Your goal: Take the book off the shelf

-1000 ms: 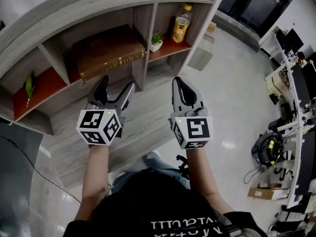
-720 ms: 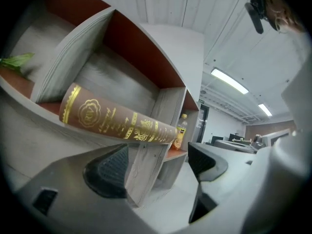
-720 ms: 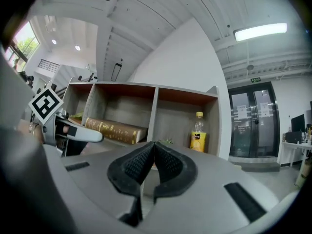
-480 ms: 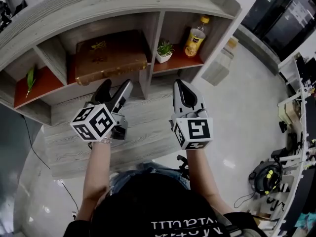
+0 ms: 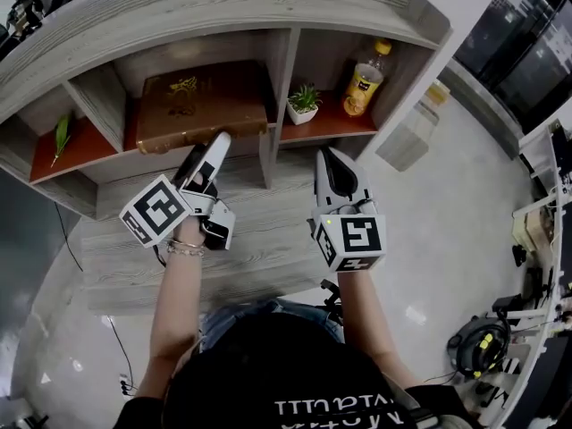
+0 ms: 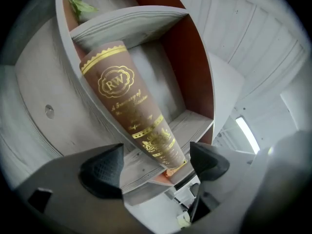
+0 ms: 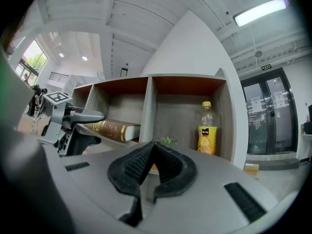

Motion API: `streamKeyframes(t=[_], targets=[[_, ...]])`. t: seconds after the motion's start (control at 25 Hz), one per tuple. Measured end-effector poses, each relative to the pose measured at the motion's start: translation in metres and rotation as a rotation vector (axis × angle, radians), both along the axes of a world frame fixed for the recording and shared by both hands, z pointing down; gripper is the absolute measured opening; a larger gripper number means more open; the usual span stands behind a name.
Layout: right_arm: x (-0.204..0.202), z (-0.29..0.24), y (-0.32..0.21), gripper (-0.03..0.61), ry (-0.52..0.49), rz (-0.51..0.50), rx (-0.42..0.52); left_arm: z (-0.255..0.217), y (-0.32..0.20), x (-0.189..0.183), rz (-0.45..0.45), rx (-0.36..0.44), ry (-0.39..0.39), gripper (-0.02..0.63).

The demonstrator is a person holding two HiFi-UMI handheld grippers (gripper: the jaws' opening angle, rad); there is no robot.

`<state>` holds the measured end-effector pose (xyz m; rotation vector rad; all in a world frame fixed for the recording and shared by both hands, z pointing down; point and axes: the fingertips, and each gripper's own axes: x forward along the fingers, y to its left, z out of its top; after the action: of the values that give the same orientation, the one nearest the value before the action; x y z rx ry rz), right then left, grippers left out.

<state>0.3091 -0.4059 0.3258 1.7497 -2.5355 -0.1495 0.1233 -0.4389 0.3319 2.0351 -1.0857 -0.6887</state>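
A bottle [image 5: 362,79] of yellow drink with a yellow cap stands upright ahead of the right hand-held gripper [image 5: 328,155], slightly to its right. A small potted plant [image 5: 304,104] in a white pot sits just left of the bottle, beyond that gripper's tip. A green leaf [image 5: 61,135] sits well left of the left hand-held gripper [image 5: 207,155]. Glossy pale floor [image 5: 429,213] spreads to the right, with dark glass doors [image 5: 527,34] beyond.

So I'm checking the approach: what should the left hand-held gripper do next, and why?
Probably ease the left hand-held gripper forward until its jaws straddle the book. They have just been opening and stand wide; the book lies flat just ahead, with neither pad touching it.
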Motion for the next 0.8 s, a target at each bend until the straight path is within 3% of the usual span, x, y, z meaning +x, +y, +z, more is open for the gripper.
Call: streamKeyframes(t=[0.32,0.52,0.8], targets=[[-0.004,-0.002,-0.007,0.015,-0.006,-0.036,0.006,-0.007,-0.022,-0.012,-0.085,-0.105,0.167,0.416],[-0.006,-0.001,-0.010,0.015,-0.010,-0.047,0.004,-0.004,-0.032,-0.018,-0.163,-0.200,0.193,0.416],[-0.012,0.001,-0.009,0.016,-0.007,-0.071,0.001,0.008,-0.040,-0.035,-0.310,-0.350,0.318,0.414]])
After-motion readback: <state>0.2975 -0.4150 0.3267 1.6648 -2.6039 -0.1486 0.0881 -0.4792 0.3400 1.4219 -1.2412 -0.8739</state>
